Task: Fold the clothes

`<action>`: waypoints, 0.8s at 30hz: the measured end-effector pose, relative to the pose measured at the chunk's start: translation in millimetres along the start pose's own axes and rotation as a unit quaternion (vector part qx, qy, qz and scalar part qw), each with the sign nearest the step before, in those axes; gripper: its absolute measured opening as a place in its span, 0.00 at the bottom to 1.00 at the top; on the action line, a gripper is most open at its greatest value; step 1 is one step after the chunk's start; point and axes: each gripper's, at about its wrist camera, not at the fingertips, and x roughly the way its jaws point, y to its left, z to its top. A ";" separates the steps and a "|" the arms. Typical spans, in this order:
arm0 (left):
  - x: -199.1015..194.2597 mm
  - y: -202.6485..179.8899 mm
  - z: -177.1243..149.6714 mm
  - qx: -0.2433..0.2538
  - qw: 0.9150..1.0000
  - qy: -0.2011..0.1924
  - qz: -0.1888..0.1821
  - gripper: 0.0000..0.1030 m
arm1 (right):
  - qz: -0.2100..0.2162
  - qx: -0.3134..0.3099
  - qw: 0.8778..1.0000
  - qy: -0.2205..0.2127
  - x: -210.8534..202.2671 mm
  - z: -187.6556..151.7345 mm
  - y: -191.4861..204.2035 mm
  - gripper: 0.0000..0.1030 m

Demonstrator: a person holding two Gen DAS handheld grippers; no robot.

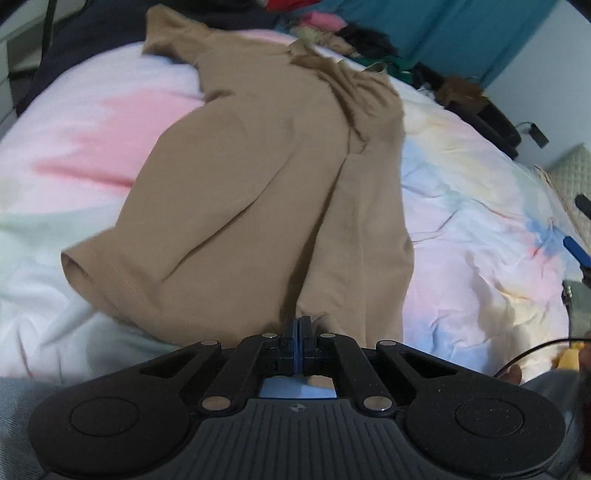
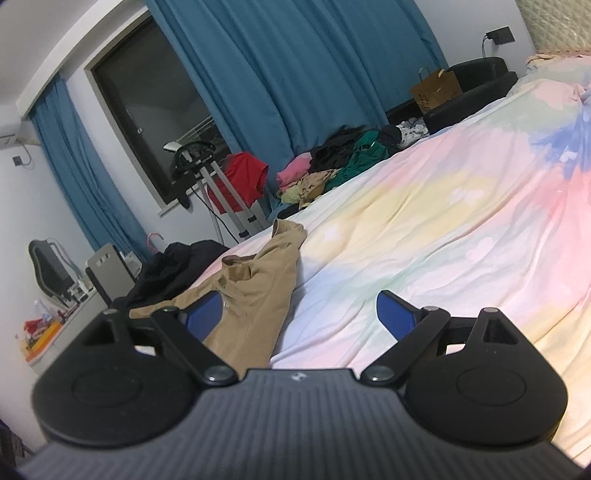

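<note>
Left tool (image 1: pixel 298 325) sits at the bottom centre of its own view, its two fingers pressed together on the near edge of the tan garment (image 1: pixel 266 192), pinching a fold of that cloth. From the pinch the garment runs up the middle of the frame, a stitched hem at centre left and a bunched, wrinkled part toward the upper right. It lies on a bed (image 1: pixel 480 221) covered in pastel pink, yellow and blue. A heap of mixed clothes (image 1: pixel 354 37) shows along the top edge, before a teal curtain (image 1: pixel 461 33).

Right tool (image 2: pixel 301 314) stands spread wide with nothing between its blue pads, low over the bed (image 2: pixel 443 206). The tan garment (image 2: pixel 255 291) lies at lower left, behind the left finger (image 2: pixel 205 315). The clothes heap (image 2: pixel 343 166) is at centre, the curtain (image 2: pixel 288 66) above.
</note>
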 end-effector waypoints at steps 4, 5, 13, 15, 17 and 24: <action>-6.4 3.6 3.6 -0.026 0.999 -0.007 -0.020 0.21 | -0.004 -0.006 1.000 0.008 2.2 -2.5 2.2 0.89; -8.0 6.1 4.0 -0.037 0.999 -0.010 -0.033 0.35 | -0.004 -0.008 1.000 0.010 3.0 -3.1 3.2 0.89; 21.6 -1.0 22.5 -0.037 0.998 -0.008 -0.040 0.70 | -0.002 -0.033 0.999 0.033 10.9 -10.1 14.9 0.89; 34.4 -3.7 24.8 -0.025 0.999 0.007 -0.026 0.67 | -0.003 -0.040 0.998 0.039 12.7 -13.0 17.7 0.89; 44.4 -6.0 24.8 -0.015 0.999 0.026 -0.011 0.61 | -0.005 -0.045 0.998 0.045 14.5 -15.6 20.1 0.89; 43.9 -13.5 13.8 0.041 0.996 0.068 -0.028 0.03 | -0.007 -0.052 0.997 0.055 20.1 -18.3 25.1 0.89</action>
